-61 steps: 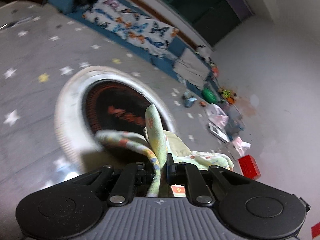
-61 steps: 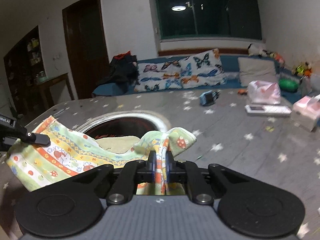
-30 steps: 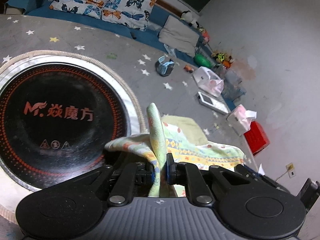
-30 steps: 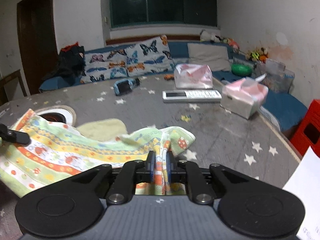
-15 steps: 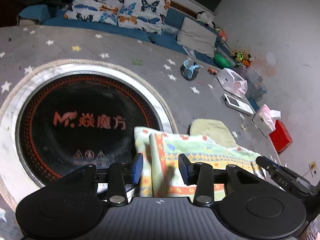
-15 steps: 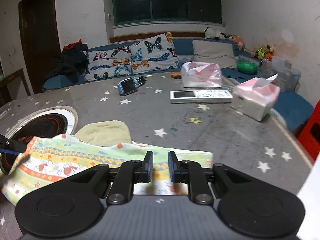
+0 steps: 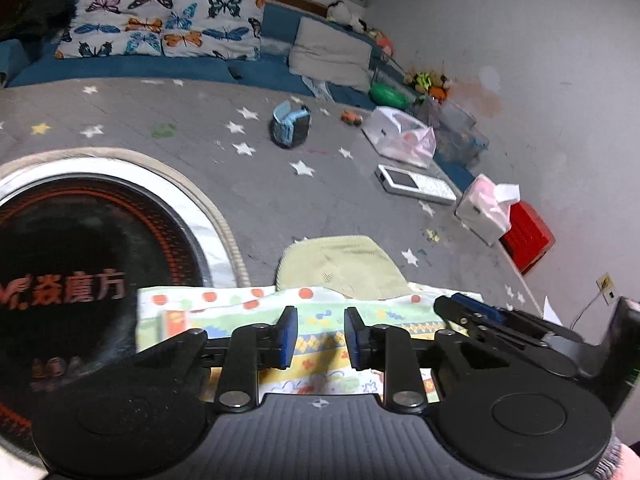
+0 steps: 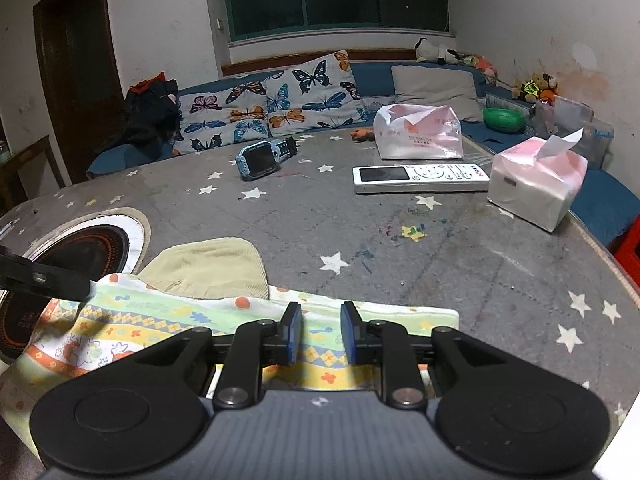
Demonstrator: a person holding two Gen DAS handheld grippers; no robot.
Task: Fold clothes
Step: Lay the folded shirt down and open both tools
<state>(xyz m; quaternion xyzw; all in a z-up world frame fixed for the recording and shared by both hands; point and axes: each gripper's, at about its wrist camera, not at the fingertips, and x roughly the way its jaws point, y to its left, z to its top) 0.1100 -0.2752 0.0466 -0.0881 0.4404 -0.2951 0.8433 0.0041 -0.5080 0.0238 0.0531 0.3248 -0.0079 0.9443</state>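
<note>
A patterned cloth (image 7: 320, 312) with green, yellow and orange bands lies flat on the grey star-print table, and in the right wrist view the same cloth (image 8: 180, 320) spreads leftwards. A plain beige cloth (image 8: 208, 268) lies just behind it, partly tucked under its far edge. My left gripper (image 7: 320, 334) hovers over the patterned cloth; its jaws are closing with a clear gap and nothing pinched. My right gripper (image 8: 320, 334) is over the cloth's right part, its jaws opening and empty. Each gripper shows in the other's view: right gripper (image 7: 472, 312), left gripper (image 8: 44, 280).
A round black cooktop (image 7: 80, 240) is set into the table at the left. Farther back lie a blue watch (image 8: 264, 156), a white remote (image 8: 420, 178), a pink bag (image 8: 420, 132) and a tissue pack (image 8: 536, 184). The table edge curves at the right.
Both grippers have let go of the patterned cloth, which now lies flat on the table. The left gripper has slid right, away from the cooktop.
</note>
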